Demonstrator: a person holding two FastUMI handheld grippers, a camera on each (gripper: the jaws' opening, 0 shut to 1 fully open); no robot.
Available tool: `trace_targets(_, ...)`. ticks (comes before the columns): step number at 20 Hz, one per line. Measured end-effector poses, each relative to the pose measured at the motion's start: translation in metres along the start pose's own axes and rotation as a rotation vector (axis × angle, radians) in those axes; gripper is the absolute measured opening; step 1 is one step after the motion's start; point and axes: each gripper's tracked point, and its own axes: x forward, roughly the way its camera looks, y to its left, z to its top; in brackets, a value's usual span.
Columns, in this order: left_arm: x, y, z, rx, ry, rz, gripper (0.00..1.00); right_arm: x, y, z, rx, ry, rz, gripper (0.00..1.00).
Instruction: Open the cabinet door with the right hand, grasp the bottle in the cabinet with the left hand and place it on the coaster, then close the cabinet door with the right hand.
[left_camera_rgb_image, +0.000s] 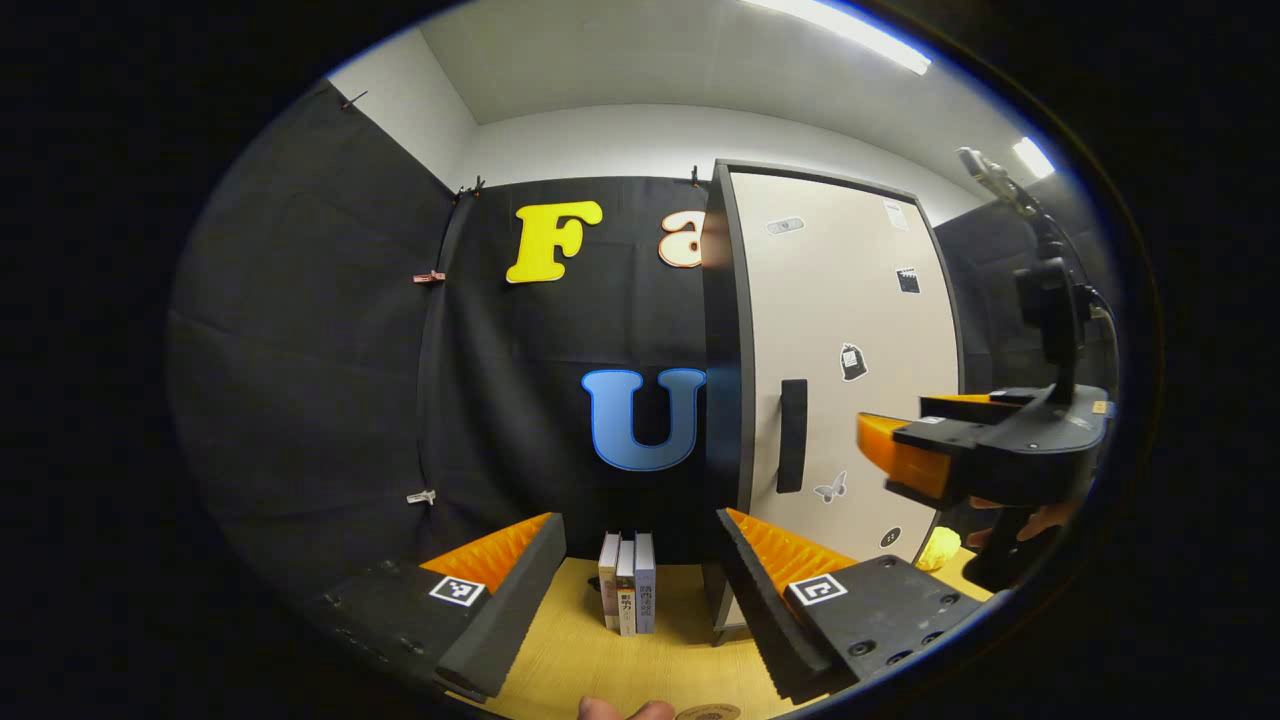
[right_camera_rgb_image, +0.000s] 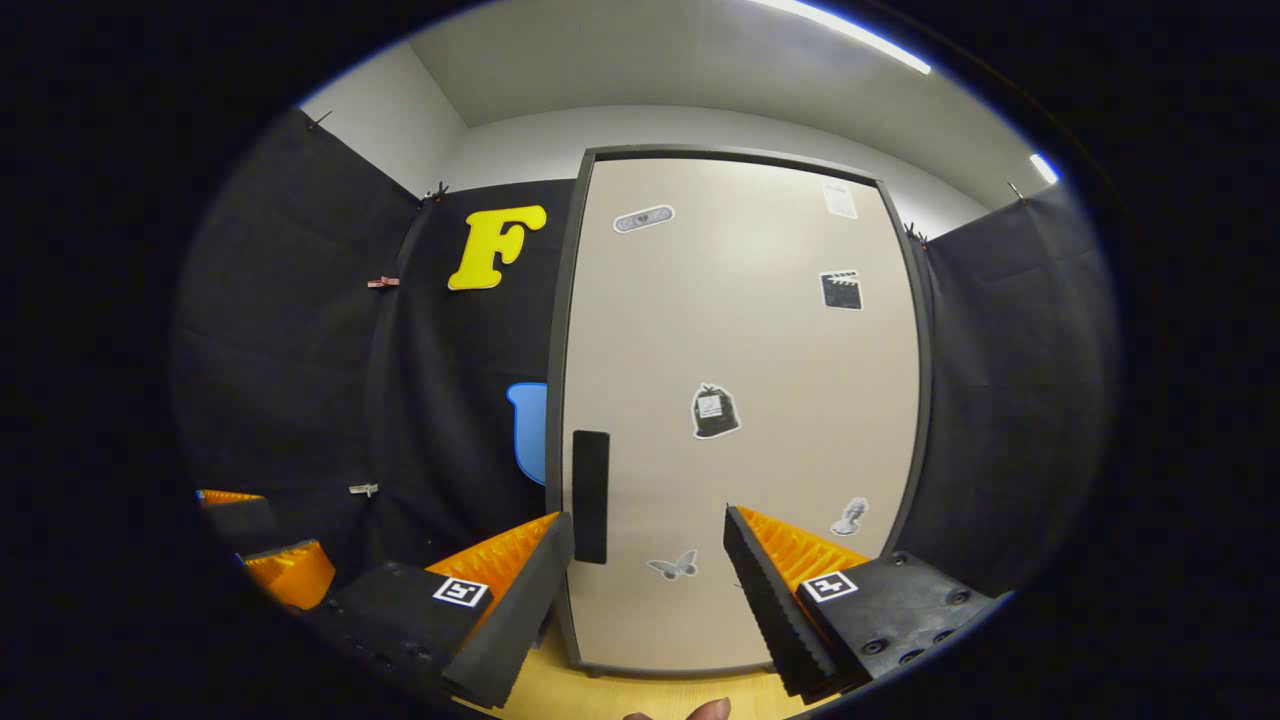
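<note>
The tall cabinet (right_camera_rgb_image: 740, 400) stands shut, its beige door carrying several stickers and a black vertical handle (right_camera_rgb_image: 590, 497) near the left edge. My right gripper (right_camera_rgb_image: 648, 590) is open just in front of the door, with the handle above its left finger. In the left gripper view the cabinet (left_camera_rgb_image: 850, 330) is to the right, its handle (left_camera_rgb_image: 791, 435) facing my right gripper (left_camera_rgb_image: 905, 440), which hovers a short way off. My left gripper (left_camera_rgb_image: 640, 590) is open and holds nothing. A round coaster (left_camera_rgb_image: 707, 712) lies on the table at the bottom edge. The shut door hides the cabinet's inside.
Three books (left_camera_rgb_image: 627, 595) stand upright on the wooden table (left_camera_rgb_image: 580, 660) left of the cabinet. A small yellow object (left_camera_rgb_image: 938, 548) sits by the cabinet's right foot. Black cloth walls close the booth. My left gripper (right_camera_rgb_image: 255, 540) appears at the far left of the right gripper view.
</note>
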Motion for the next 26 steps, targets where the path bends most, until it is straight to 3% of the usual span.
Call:
trace_targets(11, 0.002, 0.026, -0.016, -0.028, 0.025, 0.060, 0.95, 0.092, 0.028, -0.035, 0.013, 0.036, -0.020, 0.97)
trace_targets(16, 0.005, 0.028, -0.018, -0.027, 0.031, 0.075, 0.94, 0.111, 0.032, -0.049, 0.067, 0.078, -0.025, 0.90)
trace_targets(17, 0.005, 0.028, -0.018, -0.026, 0.031, 0.076, 0.95, 0.113, 0.029, -0.048, 0.059, 0.071, -0.038, 0.83)
trace_targets(18, 0.004, 0.027, -0.018, -0.024, 0.031, 0.077, 0.95, 0.113, 0.031, -0.048, 0.057, 0.069, -0.036, 0.62)
trace_targets(19, 0.005, 0.026, -0.018, -0.023, 0.033, 0.078, 0.94, 0.113, 0.034, -0.050, 0.056, 0.072, -0.029, 0.55)
trace_targets(21, 0.003, 0.026, -0.017, -0.021, 0.033, 0.078, 0.95, 0.120, 0.032, -0.062, 0.041, 0.077, -0.035, 0.54)
trace_targets(22, 0.002, 0.026, -0.018, -0.019, 0.033, 0.081, 0.95, 0.114, 0.034, -0.054, 0.042, 0.077, -0.039, 0.34)
trace_targets(25, -0.002, 0.024, -0.018, -0.019, 0.039, 0.085, 0.95, 0.112, 0.035, -0.055, 0.072, 0.084, -0.019, 0.27)
trace_targets(26, -0.006, 0.024, -0.018, -0.020, 0.039, 0.087, 0.95, 0.112, 0.036, -0.055, 0.075, 0.086, -0.003, 0.21)
